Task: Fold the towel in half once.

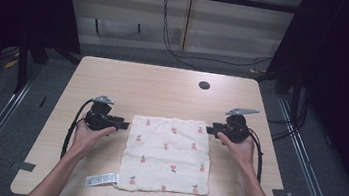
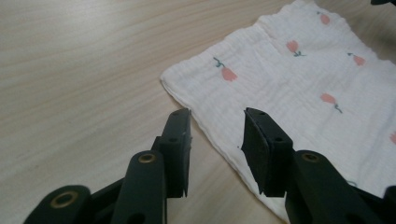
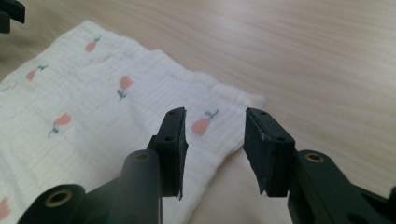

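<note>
Both grippers, left and right, gape half-open and empty beside the cloth; it looks light and floppy, best pinched at its far corners.

I am making out no readable text, brand or number anywhere. I am seeing a white label sticking out from the near left corner of the cloth with dark print on it, but the print is too small to read.
</note>
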The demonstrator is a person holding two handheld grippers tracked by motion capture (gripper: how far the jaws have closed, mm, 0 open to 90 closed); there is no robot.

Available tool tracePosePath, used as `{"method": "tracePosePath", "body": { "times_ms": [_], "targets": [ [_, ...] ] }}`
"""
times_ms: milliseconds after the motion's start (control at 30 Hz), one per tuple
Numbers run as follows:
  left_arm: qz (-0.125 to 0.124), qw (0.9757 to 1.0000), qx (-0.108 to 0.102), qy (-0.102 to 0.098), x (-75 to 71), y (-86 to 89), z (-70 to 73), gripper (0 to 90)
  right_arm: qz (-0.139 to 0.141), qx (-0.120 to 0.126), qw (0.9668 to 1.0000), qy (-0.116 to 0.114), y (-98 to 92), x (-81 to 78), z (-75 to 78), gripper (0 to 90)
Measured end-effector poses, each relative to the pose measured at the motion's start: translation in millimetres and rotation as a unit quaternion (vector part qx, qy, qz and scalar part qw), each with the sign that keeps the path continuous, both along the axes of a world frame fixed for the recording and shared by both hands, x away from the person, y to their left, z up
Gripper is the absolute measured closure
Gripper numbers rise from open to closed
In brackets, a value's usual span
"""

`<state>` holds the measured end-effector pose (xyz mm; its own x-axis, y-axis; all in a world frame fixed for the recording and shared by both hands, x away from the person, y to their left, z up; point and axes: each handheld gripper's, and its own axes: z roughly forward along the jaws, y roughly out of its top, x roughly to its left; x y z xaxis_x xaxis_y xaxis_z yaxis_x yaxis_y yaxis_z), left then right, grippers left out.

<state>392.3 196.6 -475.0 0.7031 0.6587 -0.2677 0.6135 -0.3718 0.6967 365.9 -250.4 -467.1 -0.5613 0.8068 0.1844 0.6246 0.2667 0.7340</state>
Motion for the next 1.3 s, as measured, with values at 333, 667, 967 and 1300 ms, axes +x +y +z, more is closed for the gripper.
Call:
{"method": "tracePosePath", "body": {
  "times_ms": [333,667,967,1300],
  "targets": [
    [-0.001,1.0000,-0.004,0.000,24.4,-10.6,-11.1,59.2,0.001,-0.003,1.0000,0.003,-1.3,34.8,-0.7,65.9],
    [0.026,0.9995,-0.007,0.016,35.5,-13.5,-28.7,59.0,-0.014,-0.003,0.9992,0.038,-3.6,50.5,-28.8,65.9],
    [0.023,0.9997,0.000,0.009,40.1,-25.8,-28.6,53.7,-0.012,-0.019,0.9989,0.042,9.4,58.0,-36.4,79.4],
    [0.016,0.9993,0.033,-0.010,49.2,-36.0,-27.2,67.5,-0.008,-0.008,0.9990,0.044,13.4,56.5,-34.6,88.4]
  ]
}}
